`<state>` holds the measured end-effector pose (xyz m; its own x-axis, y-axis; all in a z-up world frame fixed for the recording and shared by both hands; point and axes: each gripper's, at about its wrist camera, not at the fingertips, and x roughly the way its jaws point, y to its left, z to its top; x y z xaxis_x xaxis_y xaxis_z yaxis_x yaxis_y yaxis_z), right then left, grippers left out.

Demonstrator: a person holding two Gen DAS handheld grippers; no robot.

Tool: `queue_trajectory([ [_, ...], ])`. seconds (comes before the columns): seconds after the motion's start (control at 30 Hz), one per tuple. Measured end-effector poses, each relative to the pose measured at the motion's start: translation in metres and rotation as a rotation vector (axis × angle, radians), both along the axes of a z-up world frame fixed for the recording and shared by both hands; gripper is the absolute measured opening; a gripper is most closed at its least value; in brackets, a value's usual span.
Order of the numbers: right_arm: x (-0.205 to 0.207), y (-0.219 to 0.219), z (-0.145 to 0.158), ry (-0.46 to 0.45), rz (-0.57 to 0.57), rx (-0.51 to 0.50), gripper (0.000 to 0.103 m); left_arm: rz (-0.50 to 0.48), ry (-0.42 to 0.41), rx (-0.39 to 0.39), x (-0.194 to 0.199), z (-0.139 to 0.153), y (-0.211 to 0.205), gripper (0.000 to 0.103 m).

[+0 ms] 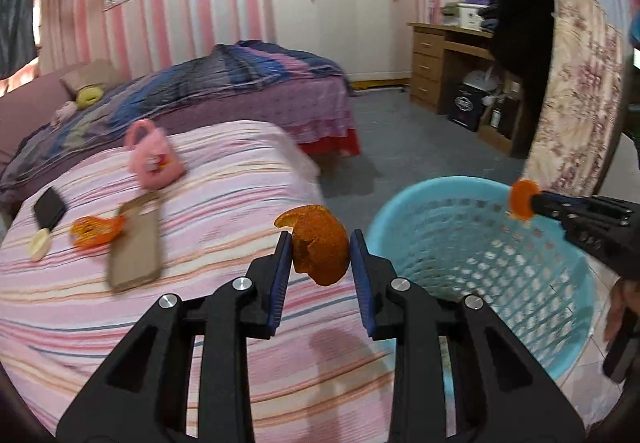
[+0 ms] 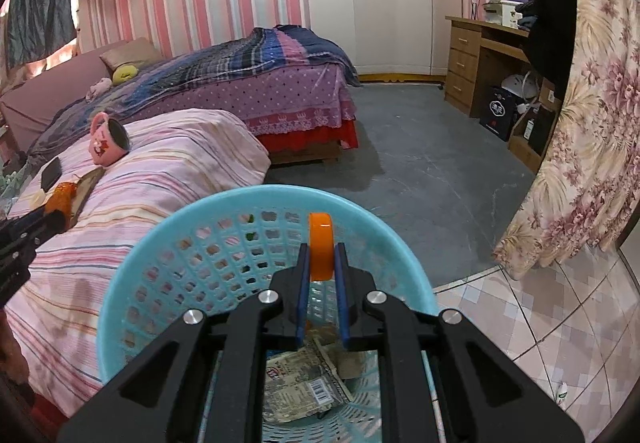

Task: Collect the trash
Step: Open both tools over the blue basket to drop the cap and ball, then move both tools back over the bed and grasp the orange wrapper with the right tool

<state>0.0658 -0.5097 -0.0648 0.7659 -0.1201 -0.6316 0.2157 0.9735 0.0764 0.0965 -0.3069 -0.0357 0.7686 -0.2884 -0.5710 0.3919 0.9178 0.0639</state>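
Pink-striped bedding (image 1: 208, 179) lies under the left gripper (image 1: 320, 243), which pinches a curled orange peel (image 1: 320, 247) short of the blue basket (image 1: 400, 211), so a slip drops it outside, while the right gripper (image 2: 323, 259) clamps a peel strip (image 2: 321, 243) above the basket.

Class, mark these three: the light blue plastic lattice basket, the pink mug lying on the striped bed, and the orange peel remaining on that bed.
Light blue plastic basket (image 2: 224, 199): right wrist view, far rim.
Pink mug (image 2: 105, 141): right wrist view, side wall.
Orange peel (image 1: 93, 230): left wrist view, middle.

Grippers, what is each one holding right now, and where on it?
Left gripper: orange peel, pinched across its sides. Right gripper: smaller peel piece, by its lower half.
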Motion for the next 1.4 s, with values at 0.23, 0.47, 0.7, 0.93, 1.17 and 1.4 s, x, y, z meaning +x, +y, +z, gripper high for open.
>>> queue_trajectory([
  [0.23, 0.005, -0.002, -0.001, 0.017, -0.004, -0.049, 0.012, -0.06, 0.041, 0.006, 0.009, -0.011, -0.045, 0.031],
  [0.47, 0.006, -0.011, 0.001, 0.007, -0.021, -0.028, 0.012, -0.059, 0.007, 0.029, 0.011, -0.012, -0.057, 0.083],
  [0.7, 0.009, -0.006, 0.004, -0.001, -0.061, -0.037, 0.038, 0.005, -0.001, 0.018, 0.024, -0.004, -0.024, 0.092],
  [0.93, 0.014, 0.006, 0.01, -0.032, -0.074, -0.046, 0.078, 0.09, -0.015, 0.003, 0.032, 0.006, 0.026, 0.095],
  [1.17, 0.03, 0.032, 0.018, -0.046, -0.065, -0.062, 0.094, 0.154, -0.066, 0.035, 0.032, 0.019, 0.08, 0.097],
  [1.4, 0.056, 0.075, 0.029, -0.074, -0.023, -0.046, 0.096, 0.242, -0.078, 0.046, 0.049, 0.028, 0.149, 0.097],
])
